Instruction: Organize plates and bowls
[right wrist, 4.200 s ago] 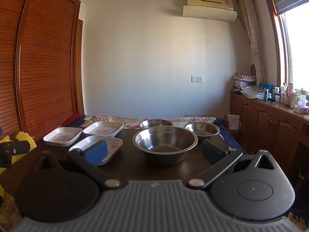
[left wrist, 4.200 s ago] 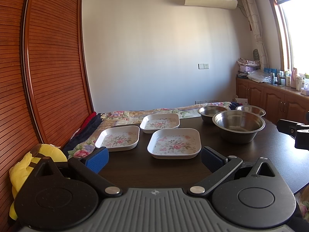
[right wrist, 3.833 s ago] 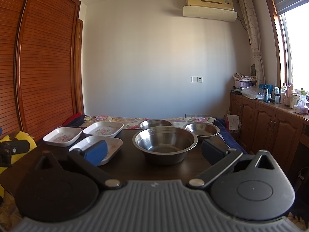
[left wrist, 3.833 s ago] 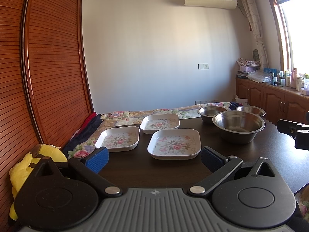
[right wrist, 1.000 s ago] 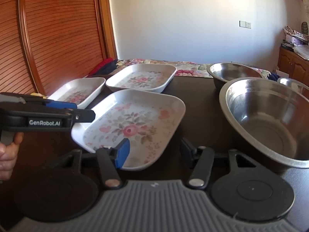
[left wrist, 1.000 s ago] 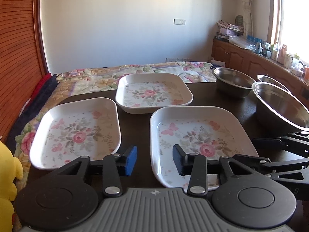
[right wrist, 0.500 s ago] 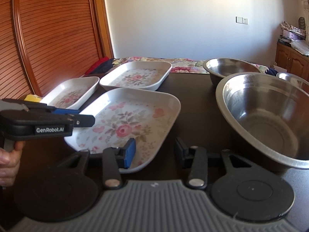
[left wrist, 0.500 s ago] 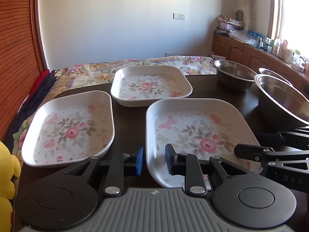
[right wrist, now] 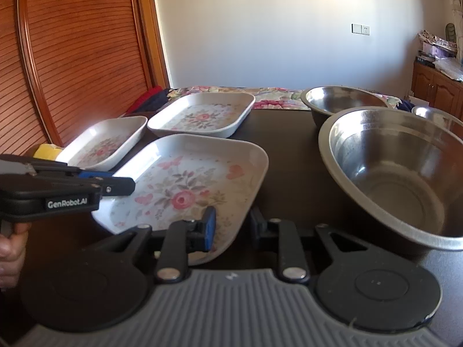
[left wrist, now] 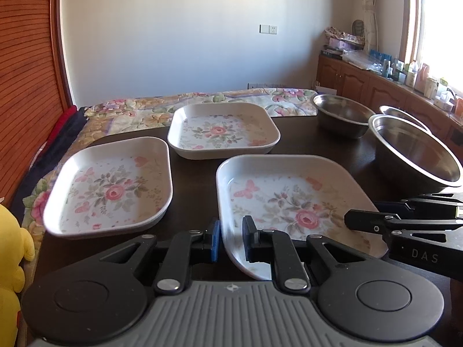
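Note:
Three white square floral plates lie on the dark table [left wrist: 191, 179]. The near plate [left wrist: 289, 199] [right wrist: 188, 185] sits tilted, with its front edge between both grippers. My left gripper [left wrist: 231, 241] is nearly closed around its front-left rim. My right gripper [right wrist: 231, 225] straddles its front-right corner with the jaws still apart. The left plate [left wrist: 113, 188] and the far plate [left wrist: 222, 133] lie flat. A large steel bowl [right wrist: 399, 173] stands to the right, with two smaller steel bowls [right wrist: 341, 101] [left wrist: 402, 114] behind it.
A floral bedspread [left wrist: 139, 112] lies beyond the table's far edge. A wooden sliding door [right wrist: 75, 52] is at the left. A yellow plush toy [left wrist: 11, 248] sits at the table's left. Wooden cabinets [left wrist: 361, 86] with bottles line the right wall.
Both grippers came down from a distant view to the near plate. Their jaws narrowed around its front rim, the left more than the right. The plate's front edge now looks slightly raised.

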{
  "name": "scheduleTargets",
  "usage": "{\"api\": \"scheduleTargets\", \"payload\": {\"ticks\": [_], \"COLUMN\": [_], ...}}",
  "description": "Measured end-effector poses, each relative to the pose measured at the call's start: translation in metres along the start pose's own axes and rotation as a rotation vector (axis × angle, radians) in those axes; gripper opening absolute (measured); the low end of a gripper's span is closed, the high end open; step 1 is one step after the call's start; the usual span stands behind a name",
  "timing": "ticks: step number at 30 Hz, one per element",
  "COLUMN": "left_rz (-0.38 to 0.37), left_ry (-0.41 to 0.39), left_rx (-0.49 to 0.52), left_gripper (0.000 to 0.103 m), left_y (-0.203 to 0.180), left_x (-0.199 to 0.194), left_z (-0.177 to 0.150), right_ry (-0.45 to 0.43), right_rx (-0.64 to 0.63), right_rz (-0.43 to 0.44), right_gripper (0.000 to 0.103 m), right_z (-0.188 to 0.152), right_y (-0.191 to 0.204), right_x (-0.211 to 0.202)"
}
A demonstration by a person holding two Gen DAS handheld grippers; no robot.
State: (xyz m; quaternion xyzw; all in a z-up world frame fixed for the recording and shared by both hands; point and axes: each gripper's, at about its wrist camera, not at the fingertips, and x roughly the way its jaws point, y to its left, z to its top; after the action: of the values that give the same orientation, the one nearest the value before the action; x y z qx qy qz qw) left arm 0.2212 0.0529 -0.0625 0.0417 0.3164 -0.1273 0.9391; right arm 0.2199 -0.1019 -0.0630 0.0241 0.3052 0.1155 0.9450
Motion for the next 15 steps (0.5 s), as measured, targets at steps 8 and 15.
{"api": "scheduleTargets", "payload": {"ticks": [8,15], "left_rz": [0.008,0.02], "left_ry": [-0.031,-0.041], "left_rx": [-0.002,-0.015], "left_gripper": [0.018,0.018], "left_y": [-0.01,-0.015], "left_x": [-0.031,-0.055], "left_z": [-0.011,-0.028], "right_ry": [-0.031,-0.048], "right_rx": [0.009,0.016], "right_rz": [0.027,0.045], "right_gripper": [0.026,0.026], "right_z": [-0.004,-0.012], "right_y": [0.001,0.006], "right_x": [-0.021,-0.037]}}
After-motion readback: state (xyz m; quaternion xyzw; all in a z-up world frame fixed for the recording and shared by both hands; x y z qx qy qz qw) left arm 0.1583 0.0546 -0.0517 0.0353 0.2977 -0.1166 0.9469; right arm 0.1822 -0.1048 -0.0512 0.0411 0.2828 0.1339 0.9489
